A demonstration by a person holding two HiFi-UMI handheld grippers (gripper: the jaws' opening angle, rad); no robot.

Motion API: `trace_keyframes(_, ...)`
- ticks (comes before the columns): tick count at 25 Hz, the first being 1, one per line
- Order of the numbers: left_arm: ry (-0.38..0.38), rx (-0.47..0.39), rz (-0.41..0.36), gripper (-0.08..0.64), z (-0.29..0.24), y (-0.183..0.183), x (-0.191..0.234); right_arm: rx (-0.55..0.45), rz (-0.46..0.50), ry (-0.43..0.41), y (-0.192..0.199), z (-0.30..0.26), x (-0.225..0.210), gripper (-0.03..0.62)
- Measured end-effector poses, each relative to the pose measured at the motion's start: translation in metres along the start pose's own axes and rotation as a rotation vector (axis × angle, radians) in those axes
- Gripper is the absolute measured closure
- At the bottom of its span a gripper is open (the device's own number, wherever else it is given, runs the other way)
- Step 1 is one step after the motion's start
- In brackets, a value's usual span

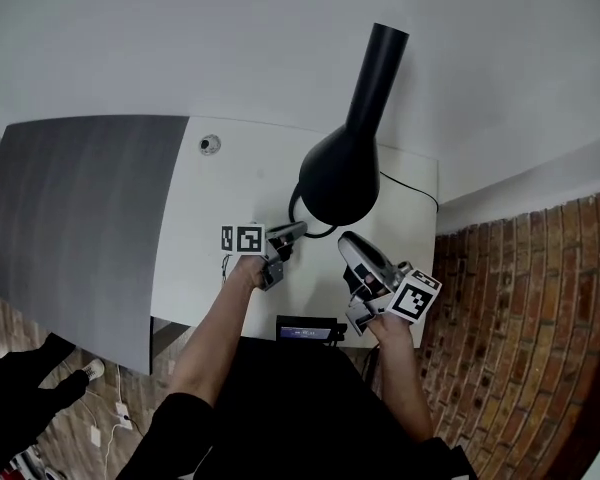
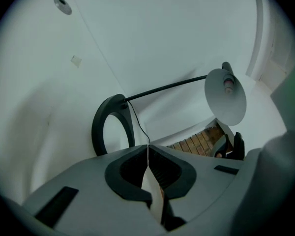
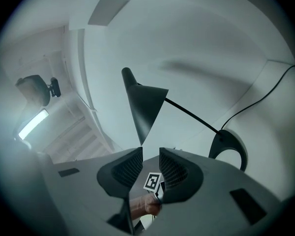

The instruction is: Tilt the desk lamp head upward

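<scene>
- On the white desk, in the head view, the black lamp head hangs over the desk's right half, with its narrow neck reaching towards the wall behind.
- A grey panel covers the desk's left part, a cord trails off to the right, and a brick surface lies beyond the desk's right edge.
- The left gripper sits just below the lamp head's lower left rim. The right gripper is just below its lower right rim. This view does not show whether either one touches the lamp.
- In the left gripper view, the jaws are pressed together with only a thin seam between them and nothing in it.
- Past them stands the lamp's ring base. The thin lamp arm runs right from it to the lamp head, whose pale open mouth faces this camera.
- In the right gripper view, the jaws stand apart with a clear gap and pinch nothing.
- Through that gap show the left gripper's marker cube and part of a hand.
- Beyond the jaws, clear of them, the dark cone of the lamp head points up and to the left, on its arm from the ring base at the right.
</scene>
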State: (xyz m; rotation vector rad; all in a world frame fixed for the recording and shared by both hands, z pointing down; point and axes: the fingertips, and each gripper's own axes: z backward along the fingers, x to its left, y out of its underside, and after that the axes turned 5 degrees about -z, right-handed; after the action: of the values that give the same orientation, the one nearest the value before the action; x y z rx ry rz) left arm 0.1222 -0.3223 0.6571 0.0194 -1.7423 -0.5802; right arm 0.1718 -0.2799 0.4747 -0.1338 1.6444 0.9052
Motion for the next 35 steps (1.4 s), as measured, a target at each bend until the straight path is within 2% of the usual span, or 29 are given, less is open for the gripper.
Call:
trace_keyframes(5, -0.080, 0.003, 0.114, 0.551, -0.005, 0.004, 0.033, 0.010, 0.004, 0.018, 0.001, -0.006, -0.003, 0.502)
trace_keyframes(12, -0.122, 0.006, 0.241, 0.551, -0.009, 0.006, 0.047, 0.022, 0.021, 0.023, -0.002, -0.018, -0.007, 0.500)
trace_keyframes(15, -0.119, 0.006, 0.252, 0.551, -0.008, 0.009, 0.046, 0.020, 0.006, 0.014, -0.001, -0.021, -0.007, 0.500)
trace_keyframes(20, -0.123, 0.000, 0.243, 0.551, -0.009, 0.002, 0.047, 0.020, 0.034, -0.036, -0.004, -0.028, -0.003, 0.500)
trace_keyframes(25, -0.127, -0.015, 0.241, 0.551, -0.008, 0.003, 0.046, 0.032, 0.103, -0.071, -0.001, -0.026, 0.003, 0.500)
trace_keyframes(29, -0.134, -0.012, 0.241, 0.551, -0.008, 0.003, 0.046, 0.050, 0.168, -0.129, 0.004, -0.023, 0.014, 0.500)
trace_keyframes(35, -0.140, -0.015, 0.235, 0.551, -0.007, 0.004, 0.046, -0.018, 0.171, -0.163, -0.008, -0.024, 0.026, 0.500)
